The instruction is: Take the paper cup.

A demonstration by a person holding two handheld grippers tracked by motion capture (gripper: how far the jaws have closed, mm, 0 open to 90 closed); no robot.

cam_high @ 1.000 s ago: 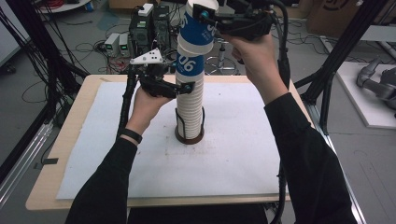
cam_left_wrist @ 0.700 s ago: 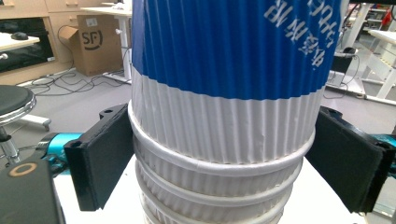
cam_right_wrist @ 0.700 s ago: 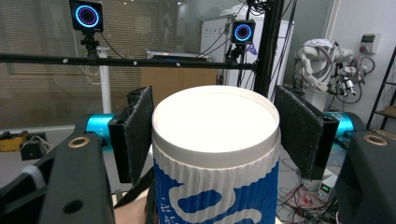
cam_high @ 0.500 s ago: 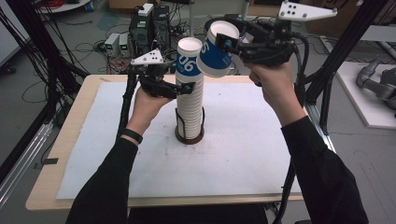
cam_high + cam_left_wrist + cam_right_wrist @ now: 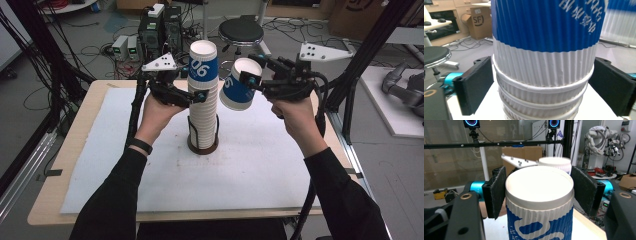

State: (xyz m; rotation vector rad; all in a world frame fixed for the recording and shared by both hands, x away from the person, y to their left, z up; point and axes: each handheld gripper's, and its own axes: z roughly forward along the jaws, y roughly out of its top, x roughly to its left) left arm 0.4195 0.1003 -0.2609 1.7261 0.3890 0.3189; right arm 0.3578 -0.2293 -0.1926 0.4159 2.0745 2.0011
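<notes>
Tall stack of ribbed paper cups [image 5: 202, 102] found upright near the middle of the white mat [image 5: 100, 165], seated in a dark ring holder [image 5: 202, 146] at its base, evidently to keep the column from toppling while cups are drawn off the top. Left gripper [image 5: 196, 95] positioned level at the upper part of the stack, jaws astride it; in the left gripper view the pads [image 5: 475, 86] stand clear of the cup walls on both sides, having just been opening, so nothing clamped, merely flanking. Placement judged a steadying station: bracing of the lower cups no longer required once the top cup is away. Single blue-and-white cup [image 5: 239, 85] found off the stack, in the air just to the stack's right, tilted with its mouth toward the far side. Right gripper [image 5: 246, 80] clamped on that cup; in the right gripper view both pads [image 5: 496, 192] press the ribbed wall just under the rim [image 5: 539, 185], the stiffest band and least liable to crush. Cup separated from the stack, not touching it. Next step judged to be setting the cup down on bare mat, well clear of the stack.
</notes>
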